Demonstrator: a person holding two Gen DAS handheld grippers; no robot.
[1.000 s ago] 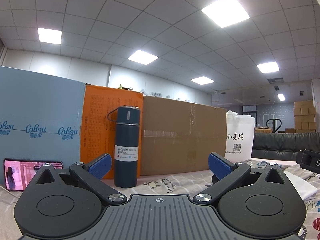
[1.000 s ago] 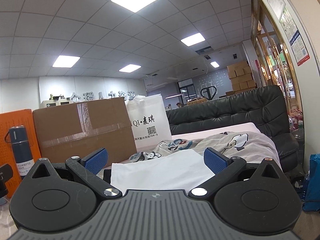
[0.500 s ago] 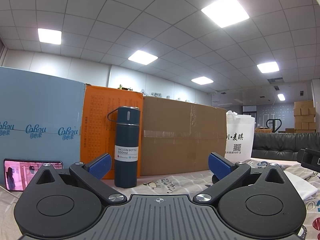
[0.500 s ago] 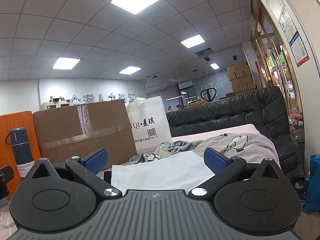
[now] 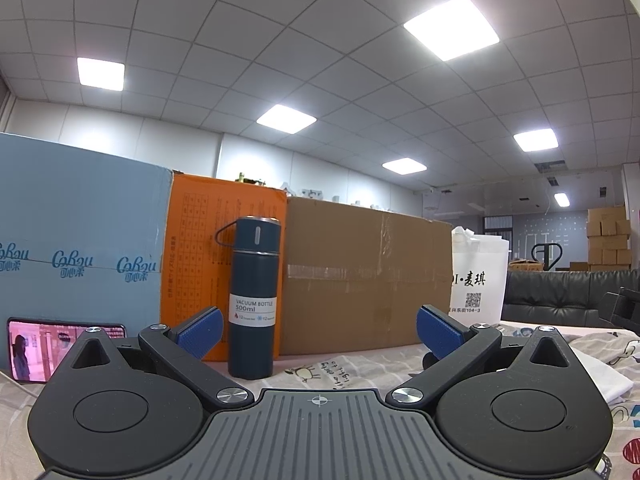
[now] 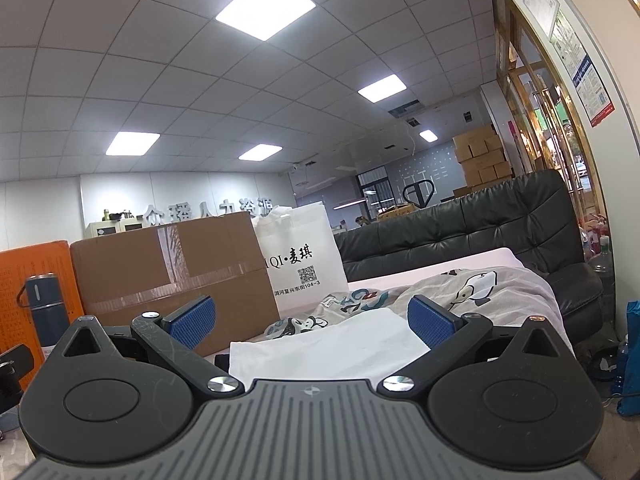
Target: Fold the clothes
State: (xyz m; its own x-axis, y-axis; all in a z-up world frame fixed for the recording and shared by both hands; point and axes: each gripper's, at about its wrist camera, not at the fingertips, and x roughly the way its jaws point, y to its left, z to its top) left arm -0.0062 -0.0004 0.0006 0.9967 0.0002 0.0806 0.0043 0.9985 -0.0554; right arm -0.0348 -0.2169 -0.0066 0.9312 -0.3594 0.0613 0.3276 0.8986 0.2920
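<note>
A white garment (image 6: 328, 350) lies flat on the cartoon-print sheet (image 6: 476, 284), right in front of my right gripper (image 6: 310, 322). That gripper is open and empty, its blue pads on either side of the cloth and slightly above it. A corner of the white garment (image 5: 600, 380) shows at the right of the left wrist view. My left gripper (image 5: 318, 334) is open and empty, low over the printed sheet (image 5: 324, 368), pointing at the boxes.
A dark blue vacuum bottle (image 5: 253, 304) stands close ahead of the left gripper. Behind it are a light blue box (image 5: 80, 248), an orange box (image 5: 192, 256), a cardboard box (image 5: 360, 276) and a white bag (image 5: 478, 276). A phone (image 5: 36, 348) leans at left. A black sofa (image 6: 460, 236) is behind.
</note>
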